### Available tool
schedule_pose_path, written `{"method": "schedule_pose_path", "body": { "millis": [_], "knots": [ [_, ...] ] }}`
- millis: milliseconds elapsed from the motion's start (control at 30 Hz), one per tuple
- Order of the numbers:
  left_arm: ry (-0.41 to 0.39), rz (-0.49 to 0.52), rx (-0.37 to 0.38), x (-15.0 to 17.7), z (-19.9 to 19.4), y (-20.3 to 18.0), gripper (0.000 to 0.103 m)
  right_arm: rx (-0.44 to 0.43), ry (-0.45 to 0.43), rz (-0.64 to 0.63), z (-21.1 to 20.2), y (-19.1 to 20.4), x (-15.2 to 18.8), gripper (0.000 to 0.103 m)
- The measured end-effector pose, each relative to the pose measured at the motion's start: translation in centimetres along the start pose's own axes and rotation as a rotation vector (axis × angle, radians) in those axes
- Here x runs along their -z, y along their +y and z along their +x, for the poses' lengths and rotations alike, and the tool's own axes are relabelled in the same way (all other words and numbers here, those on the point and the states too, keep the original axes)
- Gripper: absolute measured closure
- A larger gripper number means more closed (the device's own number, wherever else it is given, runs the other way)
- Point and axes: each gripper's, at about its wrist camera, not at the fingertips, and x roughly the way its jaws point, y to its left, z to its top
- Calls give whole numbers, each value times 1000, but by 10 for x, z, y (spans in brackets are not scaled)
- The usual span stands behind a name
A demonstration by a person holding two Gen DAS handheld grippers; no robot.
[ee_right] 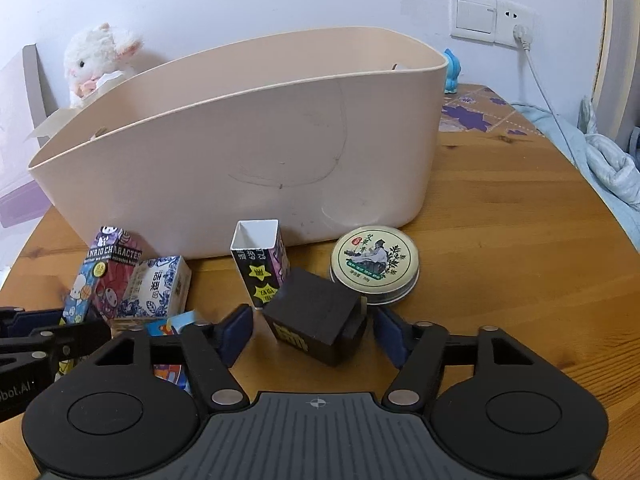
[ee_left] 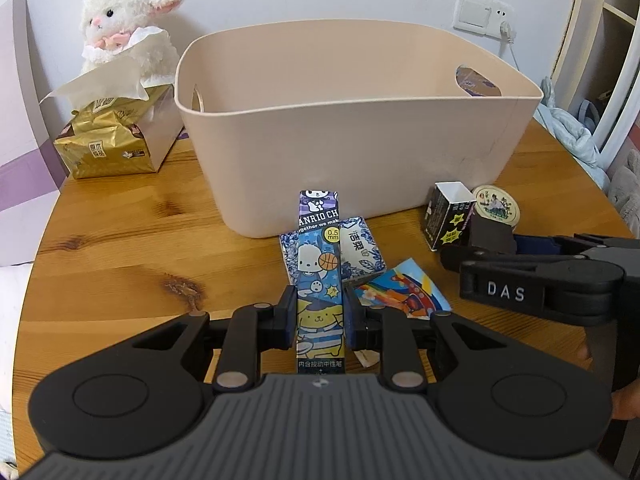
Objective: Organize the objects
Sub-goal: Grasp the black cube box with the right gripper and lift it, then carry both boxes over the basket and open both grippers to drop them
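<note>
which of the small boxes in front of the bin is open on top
The black box with yellow stars: it stands upright with its white inside showing; the others look closed.

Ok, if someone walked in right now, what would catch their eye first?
Probably the big beige bin in the middle of the wooden table, with small items scattered in front of it. The left gripper is clamped on a tall cartoon pen box, while the right gripper sits open around a small black box. A fluffy white lamb toy sits behind, by the wall.

A plush lamb (ee_left: 120, 20) sits behind a tissue pack (ee_left: 108, 136) at 10 o'clock; wall socket (ee_left: 484, 12) at 1 o'clock.
</note>
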Motion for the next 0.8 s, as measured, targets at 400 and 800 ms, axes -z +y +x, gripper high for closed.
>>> {"method": "schedule_pose_path", "body": {
  "millis": [400,800],
  "knots": [
    [-2,0,15,6,-7,0,78,-10,-18,-17,-23,-8,9,54],
    [-90,27,30,2,-57,-1,78,-54,-150,-67,-96,-1,-19,54]
  ]
}}
